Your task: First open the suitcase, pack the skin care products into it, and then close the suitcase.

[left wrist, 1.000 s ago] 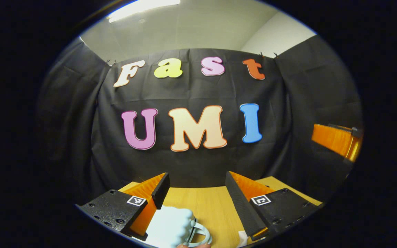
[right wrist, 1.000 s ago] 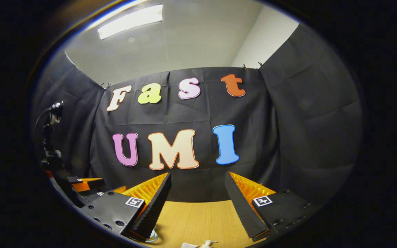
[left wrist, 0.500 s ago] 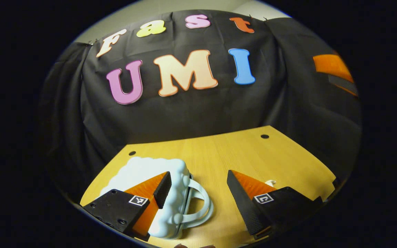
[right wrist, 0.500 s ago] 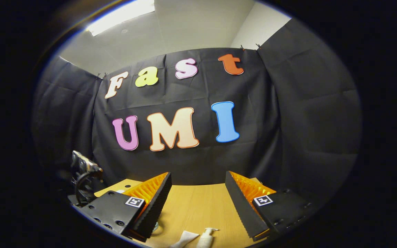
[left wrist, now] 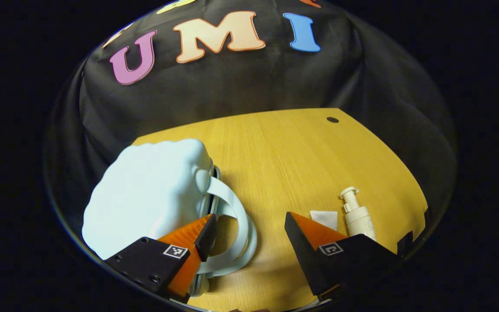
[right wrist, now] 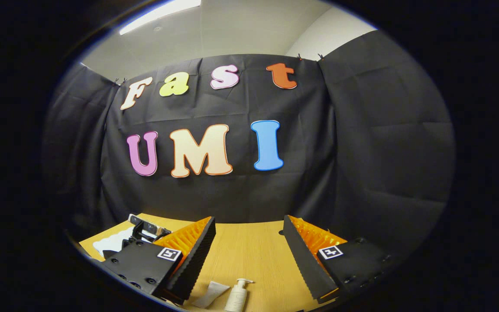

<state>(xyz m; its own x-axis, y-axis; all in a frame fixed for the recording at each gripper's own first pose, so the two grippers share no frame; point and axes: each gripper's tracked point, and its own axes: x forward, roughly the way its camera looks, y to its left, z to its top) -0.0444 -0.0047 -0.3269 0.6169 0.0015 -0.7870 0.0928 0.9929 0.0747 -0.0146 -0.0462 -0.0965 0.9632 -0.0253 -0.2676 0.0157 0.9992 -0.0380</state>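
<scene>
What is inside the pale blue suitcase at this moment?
Cannot be seen: the suitcase lies shut on the table, its shell covering the interior. The pump bottle and the white tube lie outside it on the table.

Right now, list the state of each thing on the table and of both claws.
suitcase: closed, lying on the table.
pump bottle: lying flat, outside the suitcase.
tube: lying flat beside the pump bottle.
left claw: open, over the suitcase handle.
right claw: open, holding nothing.
</scene>
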